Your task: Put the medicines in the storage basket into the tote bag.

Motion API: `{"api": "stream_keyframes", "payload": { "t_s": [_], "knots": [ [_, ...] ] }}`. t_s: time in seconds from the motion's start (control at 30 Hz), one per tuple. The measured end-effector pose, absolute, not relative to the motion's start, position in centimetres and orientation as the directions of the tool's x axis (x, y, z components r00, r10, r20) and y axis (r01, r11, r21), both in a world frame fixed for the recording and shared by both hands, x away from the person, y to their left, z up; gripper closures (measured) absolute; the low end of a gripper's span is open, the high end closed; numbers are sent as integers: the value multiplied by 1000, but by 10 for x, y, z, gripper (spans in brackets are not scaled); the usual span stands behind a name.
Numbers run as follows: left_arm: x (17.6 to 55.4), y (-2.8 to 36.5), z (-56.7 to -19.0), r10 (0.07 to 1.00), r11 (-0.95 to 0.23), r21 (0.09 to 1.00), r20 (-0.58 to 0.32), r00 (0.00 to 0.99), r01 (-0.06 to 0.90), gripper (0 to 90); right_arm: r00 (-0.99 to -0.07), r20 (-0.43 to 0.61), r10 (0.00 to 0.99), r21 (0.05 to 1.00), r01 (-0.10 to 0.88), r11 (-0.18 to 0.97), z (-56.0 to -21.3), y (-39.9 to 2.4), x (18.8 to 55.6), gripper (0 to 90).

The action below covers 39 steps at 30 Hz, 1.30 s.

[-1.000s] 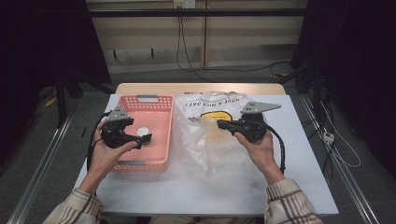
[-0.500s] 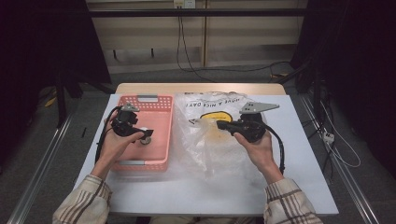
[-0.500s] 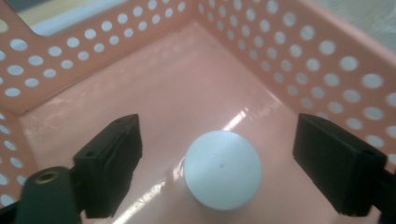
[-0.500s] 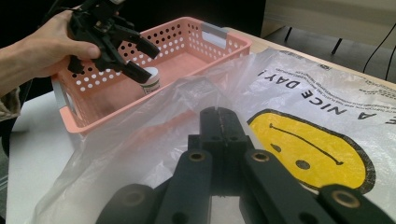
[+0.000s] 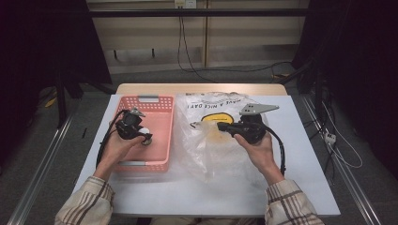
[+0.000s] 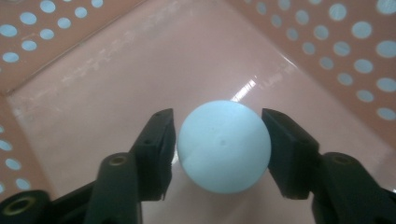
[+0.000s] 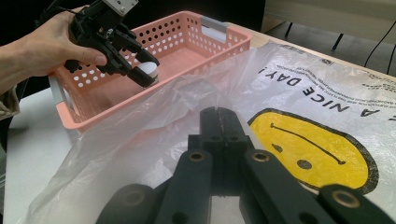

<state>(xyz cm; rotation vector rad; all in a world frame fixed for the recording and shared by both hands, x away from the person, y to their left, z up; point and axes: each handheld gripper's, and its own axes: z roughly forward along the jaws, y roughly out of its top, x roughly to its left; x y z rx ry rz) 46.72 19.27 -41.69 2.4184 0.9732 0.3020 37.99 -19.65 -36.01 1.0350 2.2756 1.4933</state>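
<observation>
Left gripper (image 6: 219, 140) is clamping a white ball (image 6: 223, 145); right gripper (image 7: 218, 122) is sitting jaws together.
The ball is hanging inside the pink basket (image 5: 157, 159); the clear bag (image 7: 327, 93), reading "NICE DAY", is lying on a white table (image 5: 300, 187) beside dark curtains.

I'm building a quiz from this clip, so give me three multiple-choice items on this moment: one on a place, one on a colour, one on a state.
1. Where is the small white ball?
A. inside the pink perforated plastic basket
B. on the clear plastic bag
C. on the floor

2. What colour is the smiley face printed on the bag?
A. red
B. yellow
C. green

3. How do the right gripper's jaws stand?
A. wide open
B. shut
C. around the ball

Key: 1 A, the white ball sits between the left gripper jaws over the basket floor. 2 B, the face is yellow. 3 B, the right gripper jaws meet with no gap, above the bag.
</observation>
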Motion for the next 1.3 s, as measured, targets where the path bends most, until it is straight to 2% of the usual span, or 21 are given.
{"api": "stream_keyframes", "payload": {
  "t_s": [0.03, 0.37, 0.87, 1.27, 1.3],
  "knots": [
    [468, 194, -417, 686, -619, 528, 1, 728, 582, 501, -725, 181, 664, 871, 431, 233, -360, -196, 380, 900],
    [465, 190, -415, 687, -635, 526, 50, 725, 566, 507, -723, 175, 668, 875, 426, 231, -359, -198, 379, 900],
    [459, 204, -396, 699, -562, 639, 27, 715, 525, 509, -718, 176, 674, 878, 424, 222, -359, -202, 381, 900],
    [446, 199, -378, 702, -504, 718, 17, 712, 480, 509, -727, 174, 665, 879, 418, 227, -358, -200, 381, 900],
    [445, 199, -377, 688, -491, 728, -14, 726, 479, 509, -726, 172, 666, 880, 417, 228, -358, -200, 382, 900]
  ]
}}
